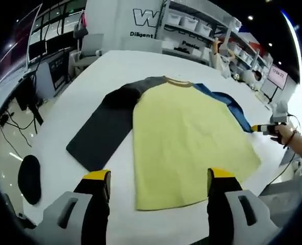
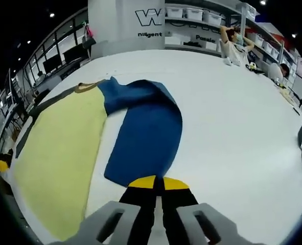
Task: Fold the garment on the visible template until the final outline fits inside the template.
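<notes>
Currently catalogued, all places given against the garment:

Garment: a shirt [image 1: 189,148] with a pale yellow body, spread flat on the white table [image 1: 115,64]; also seen in the right gripper view [image 2: 59,153], lying to the left of that view's jaws.

Dark sleeve: charcoal sleeve [image 1: 105,127] running off the garment's yellow body on the side away from the blue sleeve, flat on the table.

Blue sleeve: blue sleeve [image 2: 145,132] at the garment's other shoulder, laid out flat, its cuff end just ahead of the right gripper's jaw tips; in the left gripper view only a strip of it [image 1: 227,104] shows past the yellow edge.

Collar: tan neck band [image 1: 179,81] at the garment's far end.

Left gripper: left gripper [image 1: 160,178], jaws spread wide apart, holding nothing, yellow-tipped, hovering at the garment's hem.

Right gripper: right gripper [image 2: 155,185], jaws pressed together; whether a fold of the blue cuff lies between them cannot be made out. It also shows at the garment's blue-sleeve side [image 1: 265,127], held by a hand [image 1: 284,133].

Template: no outline can be told apart from the table around the garment.

Background: shelving with bins [image 2: 191,20] beyond the garment's collar end.
</notes>
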### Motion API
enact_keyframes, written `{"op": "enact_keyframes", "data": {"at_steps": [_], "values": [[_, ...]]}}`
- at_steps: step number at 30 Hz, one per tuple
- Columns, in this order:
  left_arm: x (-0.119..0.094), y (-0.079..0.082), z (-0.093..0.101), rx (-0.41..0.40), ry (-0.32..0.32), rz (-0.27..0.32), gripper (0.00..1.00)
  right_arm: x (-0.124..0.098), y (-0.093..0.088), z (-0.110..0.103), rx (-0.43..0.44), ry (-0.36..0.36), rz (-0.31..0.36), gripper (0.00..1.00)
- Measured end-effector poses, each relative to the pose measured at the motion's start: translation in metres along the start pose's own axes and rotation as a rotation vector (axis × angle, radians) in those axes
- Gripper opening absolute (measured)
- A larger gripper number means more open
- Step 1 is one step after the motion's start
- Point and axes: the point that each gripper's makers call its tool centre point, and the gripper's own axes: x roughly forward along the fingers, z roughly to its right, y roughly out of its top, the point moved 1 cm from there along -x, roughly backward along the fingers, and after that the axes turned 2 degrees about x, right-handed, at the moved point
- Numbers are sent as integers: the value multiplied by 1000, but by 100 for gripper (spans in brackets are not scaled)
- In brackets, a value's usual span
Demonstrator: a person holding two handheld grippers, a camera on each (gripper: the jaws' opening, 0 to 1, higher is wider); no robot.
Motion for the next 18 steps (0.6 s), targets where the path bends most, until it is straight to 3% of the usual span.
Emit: {"op": "enact_keyframes", "data": {"at_steps": [6, 18], "values": [[-1, 4, 2, 17, 6, 19, 98, -3, 17, 23, -81, -19, 5, 0], [-3, 13, 7, 41, -2, 39, 99, -2, 51, 60, -231, -42, -24, 0]]}}
